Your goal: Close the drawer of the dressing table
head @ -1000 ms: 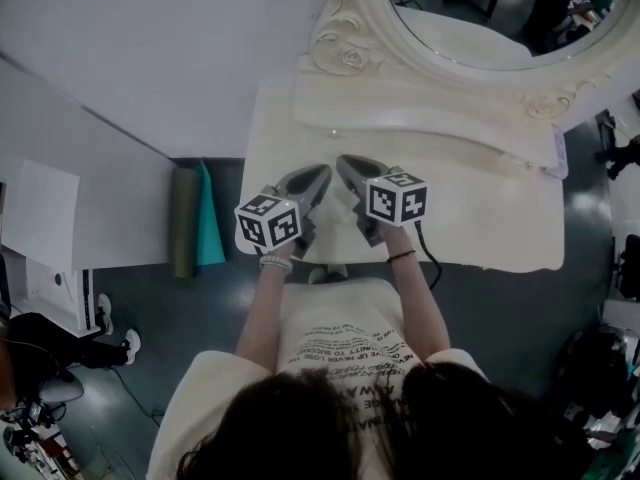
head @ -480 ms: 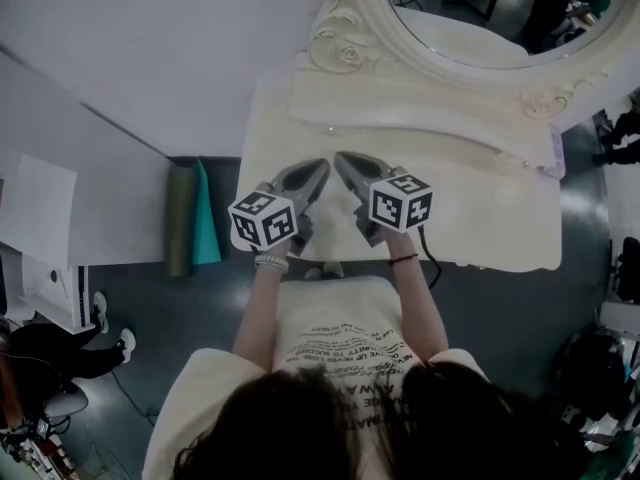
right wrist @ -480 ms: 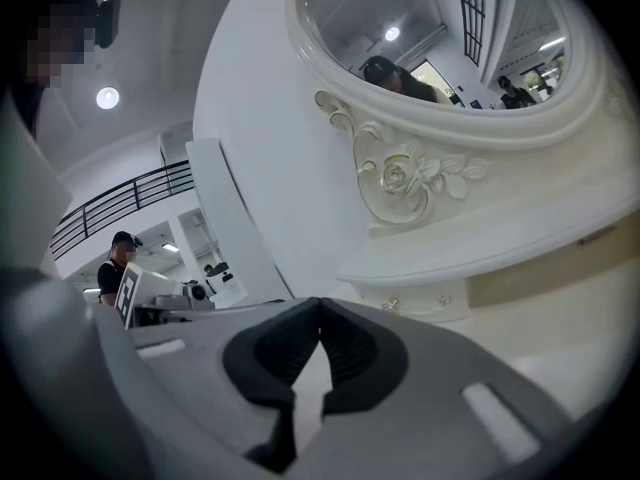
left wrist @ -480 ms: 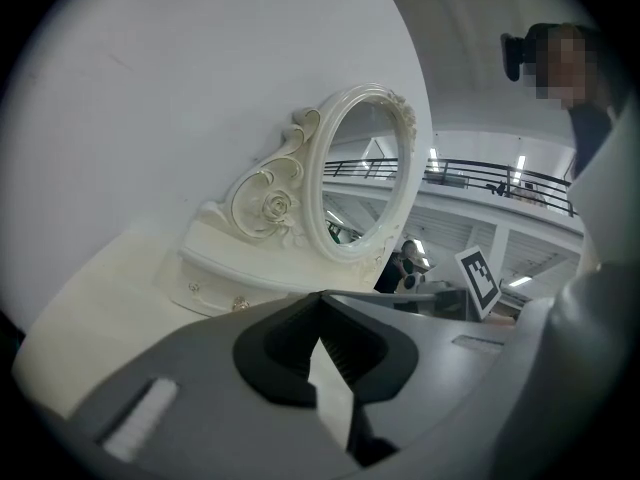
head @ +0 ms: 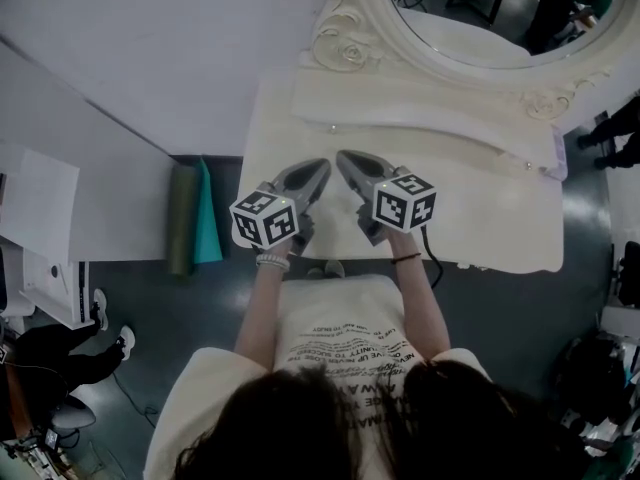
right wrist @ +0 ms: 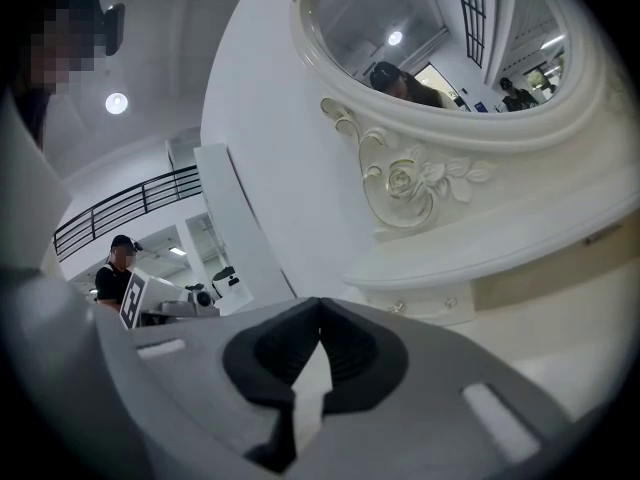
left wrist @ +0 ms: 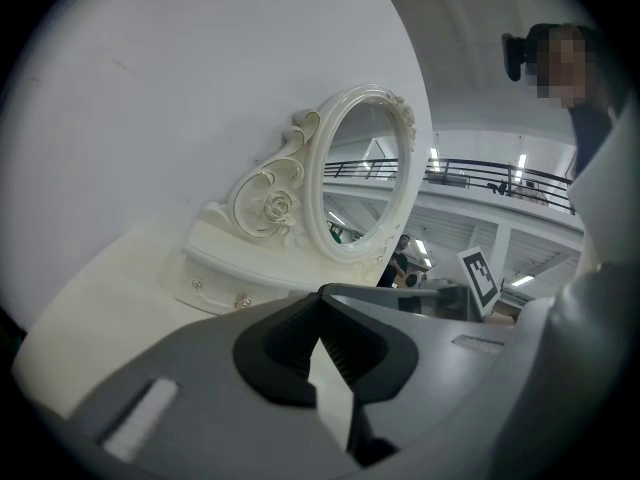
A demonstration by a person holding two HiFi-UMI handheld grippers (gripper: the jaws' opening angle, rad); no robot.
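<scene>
The cream dressing table (head: 480, 218) stands against the wall, with an oval carved mirror (head: 470, 28) above a low drawer unit (head: 420, 118) that has small knobs (head: 331, 128). My left gripper (head: 322, 166) and right gripper (head: 343, 156) hover side by side over the front middle of the tabletop, tips nearly meeting, both shut and empty. The left gripper view shows the left gripper (left wrist: 320, 293) shut, with the drawer unit (left wrist: 215, 283) well ahead. Beyond the shut right gripper (right wrist: 318, 303), a darker beige band (right wrist: 550, 263) lies under the shelf; I cannot tell if that drawer stands out.
A rolled green and teal mat (head: 188, 218) lies on the floor left of the table. White wall panels (head: 120, 58) run along the left. A black cable (head: 432, 260) hangs from the right gripper over the table's front edge. The person stands close against that edge.
Both grippers have stayed almost where they were above the tabletop. Nothing on the dressing table has moved.
</scene>
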